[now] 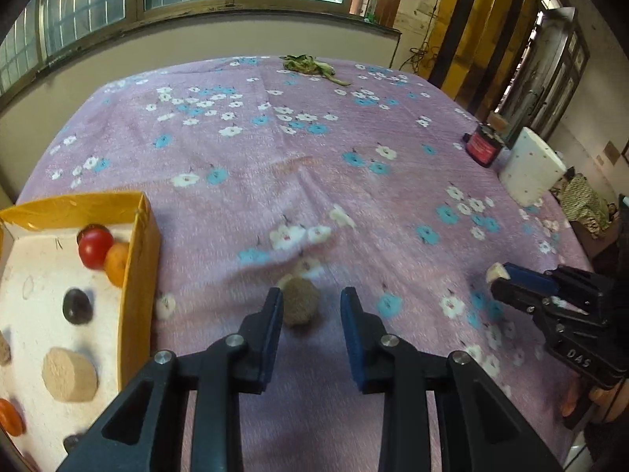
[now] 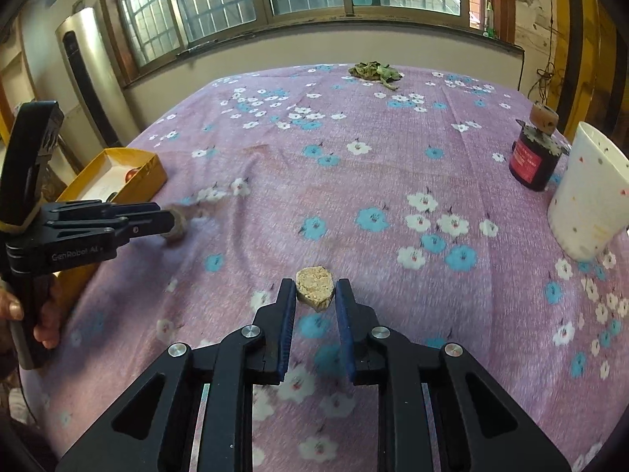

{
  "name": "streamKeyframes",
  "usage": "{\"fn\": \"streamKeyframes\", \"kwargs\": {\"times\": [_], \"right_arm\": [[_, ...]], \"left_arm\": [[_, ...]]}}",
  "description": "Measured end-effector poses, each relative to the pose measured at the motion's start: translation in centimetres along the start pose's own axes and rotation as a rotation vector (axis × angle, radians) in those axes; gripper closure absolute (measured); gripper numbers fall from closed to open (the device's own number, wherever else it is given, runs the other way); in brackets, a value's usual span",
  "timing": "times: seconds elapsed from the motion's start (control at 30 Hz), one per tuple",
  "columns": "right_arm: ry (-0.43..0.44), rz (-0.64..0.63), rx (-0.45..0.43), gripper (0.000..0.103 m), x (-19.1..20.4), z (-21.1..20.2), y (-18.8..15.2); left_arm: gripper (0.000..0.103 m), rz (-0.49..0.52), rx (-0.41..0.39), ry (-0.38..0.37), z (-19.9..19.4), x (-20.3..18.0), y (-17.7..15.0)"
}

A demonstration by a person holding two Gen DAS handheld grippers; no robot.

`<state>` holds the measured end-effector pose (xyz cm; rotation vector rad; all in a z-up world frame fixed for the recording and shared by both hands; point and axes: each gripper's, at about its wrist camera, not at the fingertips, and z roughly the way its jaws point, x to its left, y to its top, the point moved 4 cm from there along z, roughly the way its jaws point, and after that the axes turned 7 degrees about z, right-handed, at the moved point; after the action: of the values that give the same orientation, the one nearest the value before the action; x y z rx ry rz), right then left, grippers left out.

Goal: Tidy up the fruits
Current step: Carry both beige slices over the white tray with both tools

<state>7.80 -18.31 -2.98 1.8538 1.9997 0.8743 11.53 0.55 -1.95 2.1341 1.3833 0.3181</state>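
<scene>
My left gripper (image 1: 311, 299) is open just above the purple flowered cloth. A fuzzy brown round fruit (image 1: 300, 302) lies between its fingers, close to the left one. My right gripper (image 2: 314, 290) is shut on a tan cork-like piece (image 2: 314, 288) held at its fingertips; it also shows in the left wrist view (image 1: 496, 273). A yellow box (image 1: 139, 259) at the left holds a red tomato (image 1: 94, 249), an orange fruit (image 1: 117, 264), a dark round fruit (image 1: 77, 306) and a tan disc (image 1: 68, 373).
A white speckled cup (image 2: 589, 196) and a dark red-labelled jar (image 2: 532, 159) with a brown piece on top stand at the right edge. Wilted green leaves (image 2: 375, 72) lie at the far edge. The box (image 2: 118, 173) sits at the table's left edge.
</scene>
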Motion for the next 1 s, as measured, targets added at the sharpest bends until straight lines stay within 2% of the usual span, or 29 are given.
{"fn": "streamKeyframes", "kwargs": {"times": [0.17, 0.3, 0.47, 0.63, 0.77, 1.0], "right_arm": [[-0.025, 0.014, 0.024, 0.083, 0.4, 0.2, -1.3], [-0.049, 0.004, 0.032, 0.083, 0.7, 0.4, -1.5], [-0.058, 0.006, 0.053, 0.082, 0.4, 1.3, -1.9], [-0.062, -0.03, 0.04, 0.081, 0.8, 1.6, -2.2], [-0.039, -0.005, 0.023, 0.083, 0.5, 1.5, -2.1], [-0.007, 0.019, -0.01, 0.083, 1.1, -0.7, -1.9]], "left_arm": [[0.07, 0.014, 0.034, 0.031, 0.5, 0.3, -1.2], [0.069, -0.006, 0.033, 0.061, 1.2, 1.1, -0.7], [0.065, -0.004, 0.043, 0.057, 2.6, 0.7, 0.1], [0.072, 0.046, 0.024, 0.133, 3.0, -0.2, -0.2], [0.072, -0.012, 0.023, 0.094, 2.5, 0.1, -0.3], [0.072, -0.049, 0.015, 0.024, 0.1, -0.2, -1.9]]}}
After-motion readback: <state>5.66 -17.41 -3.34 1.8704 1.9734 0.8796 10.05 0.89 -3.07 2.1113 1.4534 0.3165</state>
